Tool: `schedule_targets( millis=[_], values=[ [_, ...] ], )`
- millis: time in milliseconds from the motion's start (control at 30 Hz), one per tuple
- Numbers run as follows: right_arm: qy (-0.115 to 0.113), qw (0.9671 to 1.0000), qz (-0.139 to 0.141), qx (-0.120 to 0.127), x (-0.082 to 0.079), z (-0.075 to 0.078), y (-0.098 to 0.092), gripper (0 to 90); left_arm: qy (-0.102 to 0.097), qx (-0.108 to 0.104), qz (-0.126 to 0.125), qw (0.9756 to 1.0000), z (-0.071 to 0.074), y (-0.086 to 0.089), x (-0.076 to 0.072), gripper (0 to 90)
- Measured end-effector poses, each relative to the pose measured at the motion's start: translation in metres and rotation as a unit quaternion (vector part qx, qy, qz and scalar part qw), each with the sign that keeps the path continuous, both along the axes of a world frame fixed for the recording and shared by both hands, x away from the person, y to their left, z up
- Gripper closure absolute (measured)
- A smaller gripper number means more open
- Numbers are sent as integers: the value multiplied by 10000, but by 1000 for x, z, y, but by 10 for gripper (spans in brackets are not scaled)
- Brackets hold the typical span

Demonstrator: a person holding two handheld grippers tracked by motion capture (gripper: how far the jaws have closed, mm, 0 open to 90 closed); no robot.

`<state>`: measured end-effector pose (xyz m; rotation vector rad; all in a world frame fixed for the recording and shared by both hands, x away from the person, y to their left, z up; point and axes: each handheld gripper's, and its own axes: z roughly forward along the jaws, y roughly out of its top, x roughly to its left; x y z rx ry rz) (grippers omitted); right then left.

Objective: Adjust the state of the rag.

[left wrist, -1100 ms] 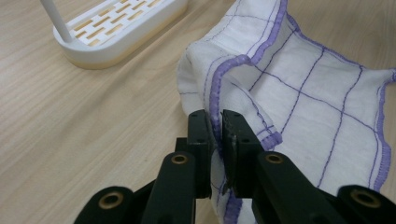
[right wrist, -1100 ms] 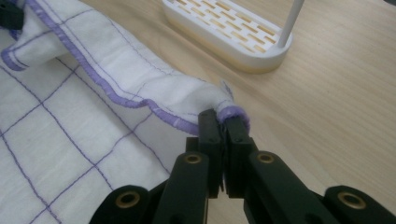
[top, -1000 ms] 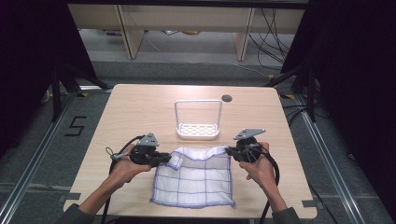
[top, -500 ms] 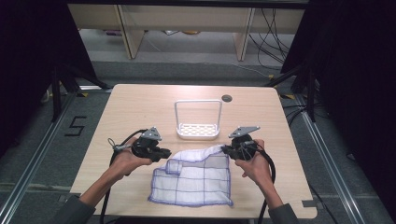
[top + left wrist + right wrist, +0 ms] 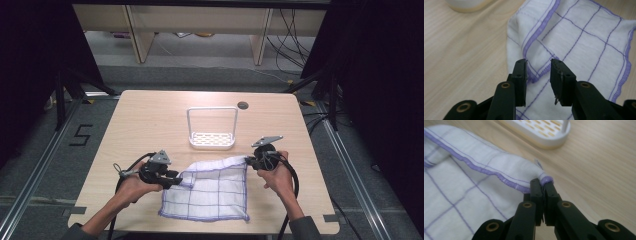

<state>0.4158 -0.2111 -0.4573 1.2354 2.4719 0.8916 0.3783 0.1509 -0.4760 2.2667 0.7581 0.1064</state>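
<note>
While the wooden table takes up most of the high view, the work sits in its lower middle, where a white dishcloth with purple checks lies partly folded, its far edge doubled back toward the person. Behind it, at the centre of the frame, stands a white soap rack with a tall wire handle, well apart from the cloth's near half but close to its far edge. At the lower left, the left gripper has just been opening; its jaws stand a little apart over a folded corner of the cloth, the purple hem lying between them without either pad pressing on it. At the right of the cloth, the right gripper is clamped tight on the far right corner, the hem bunched at its tips and lifted slightly off the wood. Judging by this, one corner is being let go while the other is held. The risk I see is unevenness: if the right hand pulls before the left corner has settled flat, the fold could drag crooked or spring open. The released hem might also cling to the left pad's rough face and lift away with it. A wide sweep of the right hand could nudge the rack.
</note>
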Motion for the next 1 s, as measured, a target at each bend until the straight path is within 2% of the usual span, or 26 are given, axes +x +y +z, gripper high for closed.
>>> schedule_targets(
  millis=[67, 100, 133, 167, 200, 233, 267, 300, 333, 367, 400, 433, 467, 500, 533, 567, 600, 733, 800, 933, 967, 1000],
  values=[
    [-40, 10000, 32, 25, 4, -7, -3, 887, 28, 111, -21, 9999, -4, -2, -1, 644],
    [-55, 10000, -2, 33, 5, -10, -3, 887, 70, 27, 90, 9999, -7, -4, -2, 636],
    [54, 10000, -12, 17, 4, -10, -3, 887, 72, 167, -4, 9998, -8, -4, 0, 628],
    [54, 10000, -12, 17, 4, -10, -3, 887, 72, 167, -4, 9998, -8, -4, 0, 621],
    [80, 10000, -45, 13, 4, -11, -2, 887, 128, -3, 205, 9997, -12, -8, -1, 614],
    [103, 9999, -70, 42, 3, -12, -1, 887, 137, 262, 40, 9996, -12, -8, 2, 607],
    [89, 9999, -64, 30, 3, -12, -2, 887, 124, 154, 145, 9997, -15, -11, 2, 607],
    [89, 9999, -64, 30, 3, -12, -2, 887, 124, 154, 145, 9997, -15, -11, 2, 607],
    [-21, 10000, -49, 80, 5, -14, -3, 887, 106, 258, 83, 9996, -15, -12, 4, 613],
    [81, 9999, -62, 41, 4, -12, -4, 887, 106, 258, 83, 9996, -15, -12, 4, 614],
    [77, 9999, -65, 46, 4, -13, -5, 887, 115, 230, 202, 9995, -17, -15, 5, 612],
    [21, 10000, -38, 59, 5, -15, -5, 887, 102, 314, 142, 9994, -17, -14, 7, 603],
    [48, 10000, -61, 33, 5, -15, -5, 887, 105, 131, 386, 9991, -19, -16, 7, 597],
    [74, 10000, -45, -4, 5, -15, -6, 887, 73, 222, 310, 9992, -18, -14, 8, 589],
    [27, 10000, -8, -24, 6, -16, -6, 887, 108, 156, 437, 9989, -18, -14, 7, 575],
    [27, 10000, -8, -24, 6, -16, -6, 887, 108, 156, 437, 9989, -18, -14, 7, 563],
    [92, 9999, -37, -18, 5, -15, -5, 887, 14, 235, 485, 9985, -17, -12, 8, 539],
    [91, 9999, -64, 31, 4, -14, -3, 886, -17, 297, 544, 9981, -19, -13, 10, 527],
    [0, 10000, 72, -23, 4, -14, -4, 887, -174, 270, 511, 9982, -21, -15, 10, 589],
    [54, 10000, 12, 32, 0, -11, -1, 886, -311, 345, 463, 9978, -18, -18, 10, 748],
    [54, 10000, 12, 32, 0, -11, -1, 886, -367, 356, 458, 9976, -18, -19, 10, 748],
    [-8, 10000, 79, 10, 0, -10, -2, 886, -327, 437, 323, 9980, -16, -18, 10, 849]
  ],
)
